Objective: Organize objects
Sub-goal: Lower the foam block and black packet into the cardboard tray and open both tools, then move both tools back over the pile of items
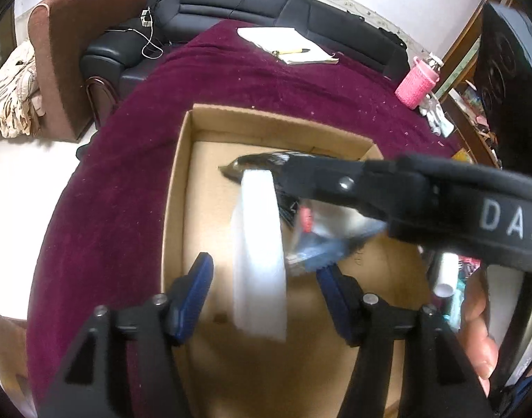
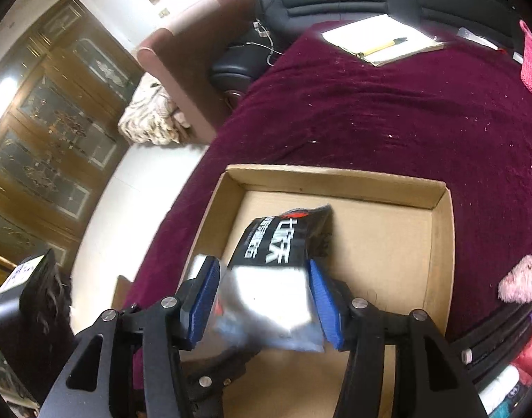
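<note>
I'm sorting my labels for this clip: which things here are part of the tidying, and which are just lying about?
Part of the job:
- cardboard box
- black packet, between the right tool pads
- white strip, blurred, between the open left tool pads

Lying about:
- notepad with pen
- pink holder
- black sofa

Left tool (image 1: 262,296) gapes open; right tool (image 2: 264,299) closes on a packet (image 2: 276,261).
</note>
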`<act>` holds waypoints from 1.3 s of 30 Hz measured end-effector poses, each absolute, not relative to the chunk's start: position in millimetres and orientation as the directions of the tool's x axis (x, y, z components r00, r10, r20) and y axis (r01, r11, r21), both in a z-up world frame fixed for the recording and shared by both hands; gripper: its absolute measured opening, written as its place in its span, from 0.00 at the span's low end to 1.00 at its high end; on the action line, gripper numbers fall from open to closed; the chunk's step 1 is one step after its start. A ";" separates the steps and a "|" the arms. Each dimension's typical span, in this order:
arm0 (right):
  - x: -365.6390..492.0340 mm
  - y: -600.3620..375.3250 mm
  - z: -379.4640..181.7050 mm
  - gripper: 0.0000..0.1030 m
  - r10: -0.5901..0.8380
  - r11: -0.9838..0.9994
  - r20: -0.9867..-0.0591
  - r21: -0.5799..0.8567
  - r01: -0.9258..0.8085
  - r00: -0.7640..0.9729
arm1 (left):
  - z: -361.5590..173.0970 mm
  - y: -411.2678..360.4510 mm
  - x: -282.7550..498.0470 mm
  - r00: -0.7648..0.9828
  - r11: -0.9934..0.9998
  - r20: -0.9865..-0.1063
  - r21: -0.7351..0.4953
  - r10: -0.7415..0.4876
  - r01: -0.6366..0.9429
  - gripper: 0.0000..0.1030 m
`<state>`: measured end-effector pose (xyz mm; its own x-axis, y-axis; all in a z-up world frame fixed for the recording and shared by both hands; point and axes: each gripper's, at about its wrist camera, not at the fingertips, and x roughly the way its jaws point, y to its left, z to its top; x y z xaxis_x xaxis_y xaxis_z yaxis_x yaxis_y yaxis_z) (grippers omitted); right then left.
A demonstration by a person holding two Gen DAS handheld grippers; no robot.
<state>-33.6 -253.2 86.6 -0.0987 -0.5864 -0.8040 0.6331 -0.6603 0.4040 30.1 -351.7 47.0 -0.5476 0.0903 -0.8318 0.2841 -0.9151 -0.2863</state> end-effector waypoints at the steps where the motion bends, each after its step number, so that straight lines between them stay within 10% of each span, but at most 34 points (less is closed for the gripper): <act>1: -31.1 -249.6 88.3 0.57 -0.593 -0.657 -0.799 0.412 0.632 -0.096 | 50.2 -351.2 33.0 -0.553 -0.913 -0.828 -0.293 0.094 0.283 0.64; 28: 32.9 140.5 84.6 0.67 -0.563 -0.823 -0.625 0.484 0.298 -0.541 | 69.6 -138.7 57.8 -0.566 -0.913 -0.729 -0.391 0.386 -0.118 0.74; 39: 47.9 185.7 73.1 0.69 -0.573 -0.812 -0.611 0.514 0.277 -0.546 | 39.6 -41.0 35.8 -0.501 -0.958 -0.831 -0.124 0.242 -0.258 0.73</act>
